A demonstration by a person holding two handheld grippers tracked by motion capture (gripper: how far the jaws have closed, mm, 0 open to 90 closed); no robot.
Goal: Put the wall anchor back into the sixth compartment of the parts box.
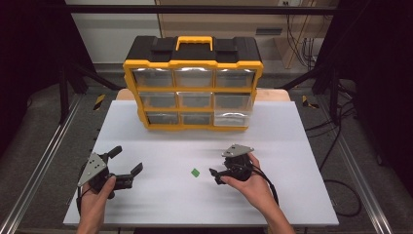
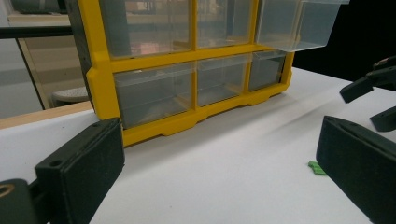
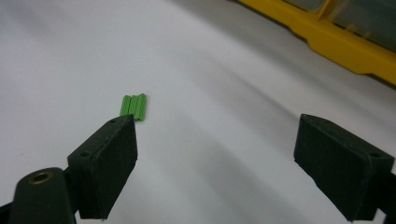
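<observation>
White table (image 1: 146, 204) with dark floor and rails all round, so that tiny part is easy to lose track of. Your right tool (image 1: 215, 176) is spread wide with nothing between the pads, pointing at the small green piece (image 1: 195, 172) lying flat near the middle of the table, just beside the tool's tip. Left tool (image 1: 127, 167) is also gaping, holding nothing, parked well apart from the piece.

My take on the pickup: the piece sits off toward one jaw in the right gripper view, green piece (image 3: 134, 107) just past the pad on the left there, so centre it between the pads before you squeeze. It's thin and ribbed, so come in low or it'll skate on the table.

Handy bit: the left gripper view catches the yellow organiser (image 2: 105, 70) side-on with one clear drawer (image 2: 299, 25) pulled out. From the high view that drawer (image 1: 233, 118) is at the bottom right.
</observation>
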